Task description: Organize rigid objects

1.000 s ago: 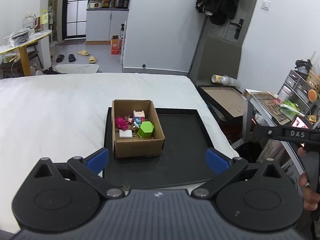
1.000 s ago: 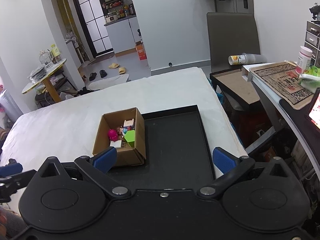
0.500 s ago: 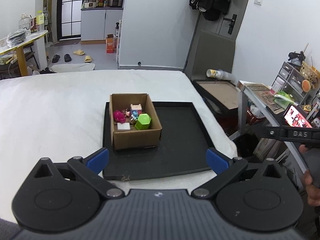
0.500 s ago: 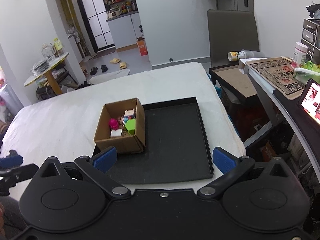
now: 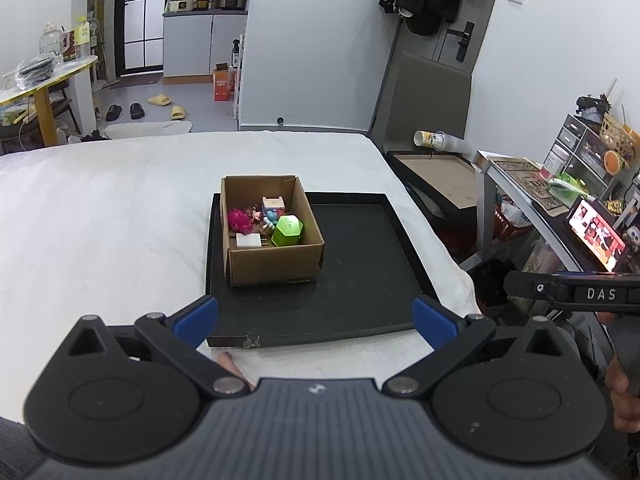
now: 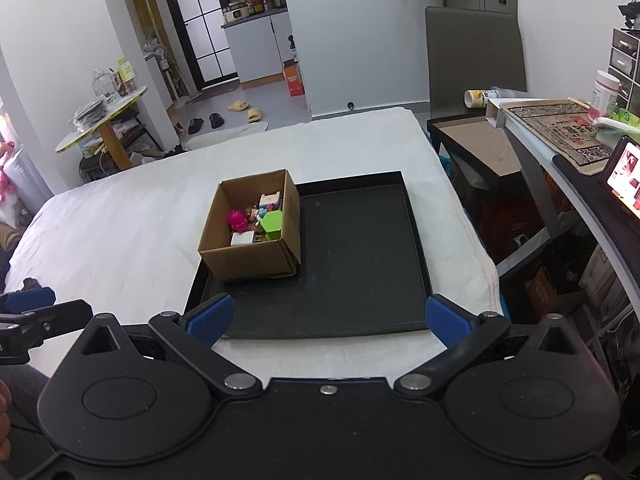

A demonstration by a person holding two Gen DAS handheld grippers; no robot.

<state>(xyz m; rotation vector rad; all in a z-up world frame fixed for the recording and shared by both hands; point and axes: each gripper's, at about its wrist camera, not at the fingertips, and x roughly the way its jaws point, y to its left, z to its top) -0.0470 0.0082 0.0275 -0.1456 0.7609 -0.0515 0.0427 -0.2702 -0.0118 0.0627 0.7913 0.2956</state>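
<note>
Left gripper [image 5: 314, 320]: blue-padded fingers spread wide, nothing between them. Right gripper [image 6: 326, 320]: same state, fingers wide apart and empty. Each gripper's black body fills the lower part of its own view and hides the near bed surface. A fingertip [image 5: 228, 360] shows just past the left gripper's body; the rest of that hand is cut off.

Directly ahead of both grippers lies a shallow black rectangular tray [image 5: 360, 280] with a raised rim, matte and scuffed, resting on a white textured bedcover [image 5: 100, 220].

Further ahead, on the tray's left portion, stands an open corrugated cardboard box [image 5: 276, 260]. Inside it: a green hexagonal block [image 5: 287, 231], glossy; a white rectangular block [image 5: 248, 241]; a pink rounded toy [image 5: 239, 219]; a pale boxy toy [image 5: 273, 204]. Small figures between them are too small to identify. The near box wall hides the lower parts of the contents.

Beyond the bed, a grey chair back [image 6: 474, 48] stands against the wall.
</note>
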